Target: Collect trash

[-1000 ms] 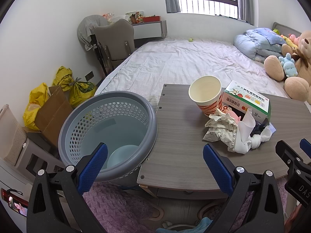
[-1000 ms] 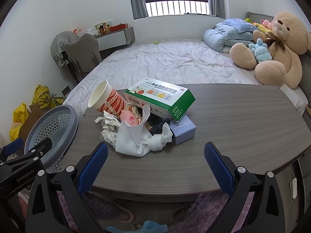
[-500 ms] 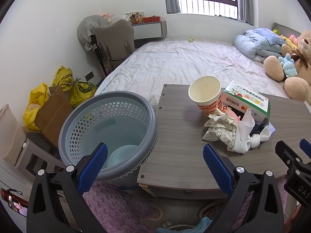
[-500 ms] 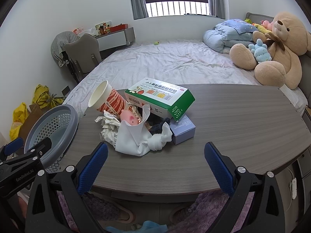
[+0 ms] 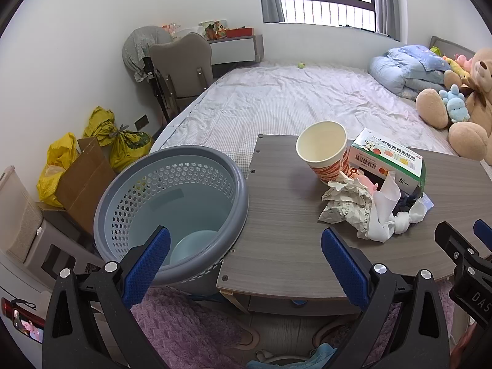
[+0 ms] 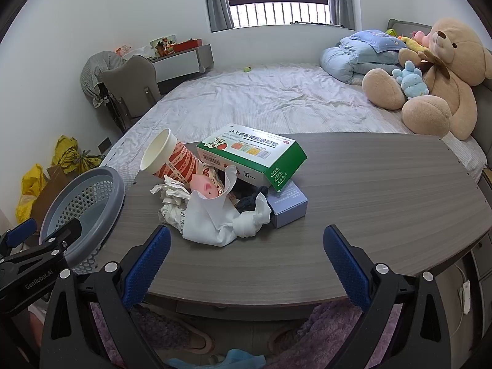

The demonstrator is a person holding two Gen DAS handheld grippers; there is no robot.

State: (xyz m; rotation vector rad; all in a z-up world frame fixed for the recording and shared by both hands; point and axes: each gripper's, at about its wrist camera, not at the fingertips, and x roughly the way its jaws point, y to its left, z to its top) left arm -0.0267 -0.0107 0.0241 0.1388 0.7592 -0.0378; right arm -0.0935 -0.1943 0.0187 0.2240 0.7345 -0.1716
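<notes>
Nothing has shifted — both grippers, left (image 5: 244,256) and right (image 6: 246,255), stay wide open and empty; trash pile (image 6: 215,196) sits mid-frame beside the basket (image 5: 172,215).

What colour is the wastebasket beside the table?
Grey rim, pale blue perforated wall; wastebasket shows best in the left wrist view.

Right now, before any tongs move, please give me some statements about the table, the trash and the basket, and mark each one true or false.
1. Both tongs, left and right, are open and hold nothing. True.
2. The cup stands upright by itself. False: it is tilted, leaning in the trash pile.
3. The green box lies on top of the pale blue box. True.
4. The basket stands on the table. False: it stands beside the table, at its edge.
5. The basket is full of trash. False: the trash is on the table.
</notes>
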